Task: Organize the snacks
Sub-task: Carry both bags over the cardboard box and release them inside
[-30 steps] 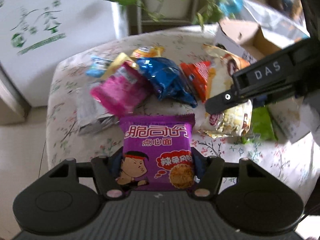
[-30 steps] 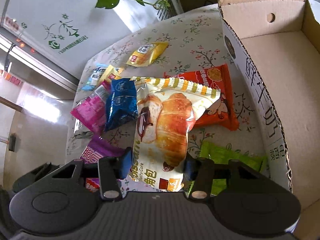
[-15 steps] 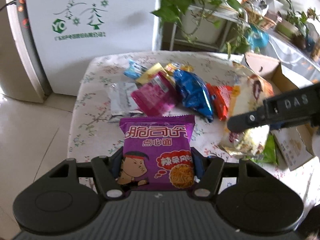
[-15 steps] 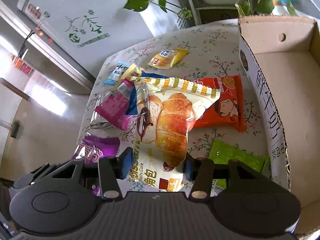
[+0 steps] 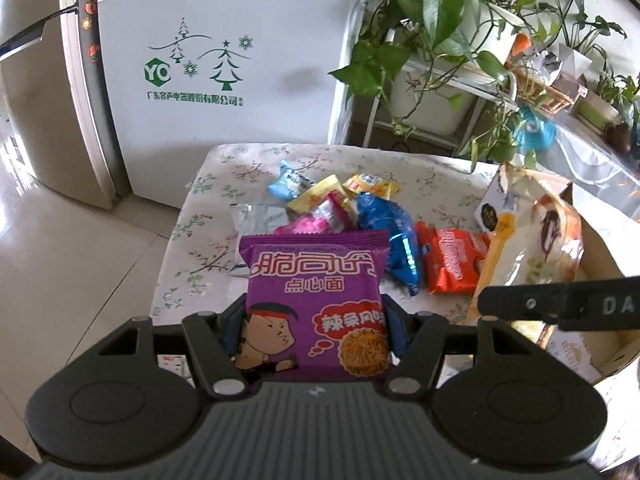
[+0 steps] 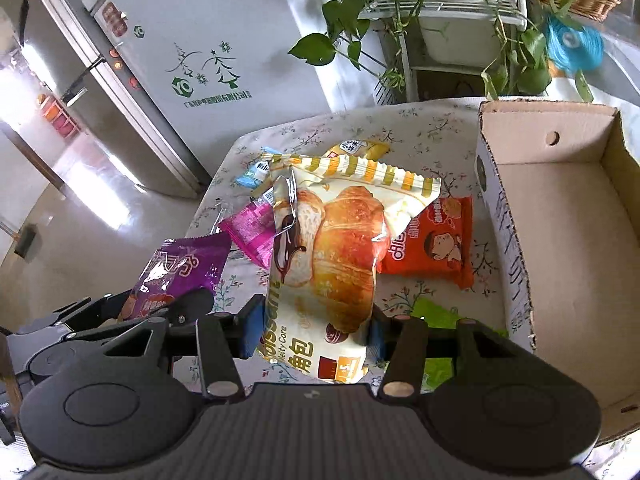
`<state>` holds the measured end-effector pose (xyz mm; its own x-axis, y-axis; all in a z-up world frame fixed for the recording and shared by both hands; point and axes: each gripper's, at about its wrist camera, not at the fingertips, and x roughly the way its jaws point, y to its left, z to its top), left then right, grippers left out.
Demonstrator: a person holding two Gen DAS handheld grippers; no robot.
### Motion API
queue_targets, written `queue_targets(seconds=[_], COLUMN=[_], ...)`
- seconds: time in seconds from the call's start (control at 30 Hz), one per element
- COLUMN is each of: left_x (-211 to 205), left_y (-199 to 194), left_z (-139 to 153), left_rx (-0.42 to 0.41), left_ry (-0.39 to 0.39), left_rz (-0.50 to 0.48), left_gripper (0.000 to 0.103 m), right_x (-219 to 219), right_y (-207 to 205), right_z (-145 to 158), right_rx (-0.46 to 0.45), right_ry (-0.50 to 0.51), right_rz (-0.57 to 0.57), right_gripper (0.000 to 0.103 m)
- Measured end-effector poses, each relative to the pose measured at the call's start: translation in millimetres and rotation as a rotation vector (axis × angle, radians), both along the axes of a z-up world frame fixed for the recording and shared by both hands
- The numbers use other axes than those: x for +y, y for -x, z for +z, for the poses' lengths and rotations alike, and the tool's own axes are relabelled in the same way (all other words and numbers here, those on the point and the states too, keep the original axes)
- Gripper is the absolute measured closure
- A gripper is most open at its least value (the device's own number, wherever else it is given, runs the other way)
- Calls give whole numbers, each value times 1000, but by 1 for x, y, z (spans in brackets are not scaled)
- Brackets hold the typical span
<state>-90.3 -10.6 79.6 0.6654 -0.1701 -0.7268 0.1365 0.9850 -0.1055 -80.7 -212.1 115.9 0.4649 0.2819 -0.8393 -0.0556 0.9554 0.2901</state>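
On my right, the open brown cardboard box (image 6: 560, 240) stands beside loose snack packets on the floral-clothed table (image 6: 420, 128). Behind the table stands the white refrigerator (image 5: 224, 72), potted plants (image 5: 440, 20) to its right.

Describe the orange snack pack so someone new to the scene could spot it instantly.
Start at the open cardboard box on the floral-cloth table. Just left of the box's near wall, the orange snack pack lies flat on the cloth, partly hidden behind the croissant pack held in the right gripper. It is the only orange-red wrapper, with a cartoon face; a lime-green pack lies nearer the camera.
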Motion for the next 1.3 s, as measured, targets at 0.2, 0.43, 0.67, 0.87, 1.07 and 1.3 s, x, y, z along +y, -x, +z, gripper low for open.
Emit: queue_targets(seconds=[0.2, 0.43, 0.67, 0.87, 1.07, 1.3], left_x=[-21, -46, -78, -116, -156, -197], left_y=[-1, -8, -15, -18, -19, -17], left_z=[8, 18, 25, 30, 28, 20], left_rx=[-14, -24, -21, -18, 6, 48], left_ry=[4, 32, 76, 110, 135, 150], left_rz=[-20, -55, -107, -167, -234, -303], left_gripper=[38, 38, 38, 38, 38, 38], right_x=[-18, -49, -84, -111, -136, -159], right_y=[0, -5, 0, 7, 12, 15], right_z=[10, 34, 51, 56, 59, 60], right_rx=[-22, -88, -135, -141, -146, -140], right_ry=[8, 8, 3, 16, 31, 15], right_rz=[-62, -138, -231, -317, -397, -498], right_gripper=[46, 46, 46, 46, 46, 46])
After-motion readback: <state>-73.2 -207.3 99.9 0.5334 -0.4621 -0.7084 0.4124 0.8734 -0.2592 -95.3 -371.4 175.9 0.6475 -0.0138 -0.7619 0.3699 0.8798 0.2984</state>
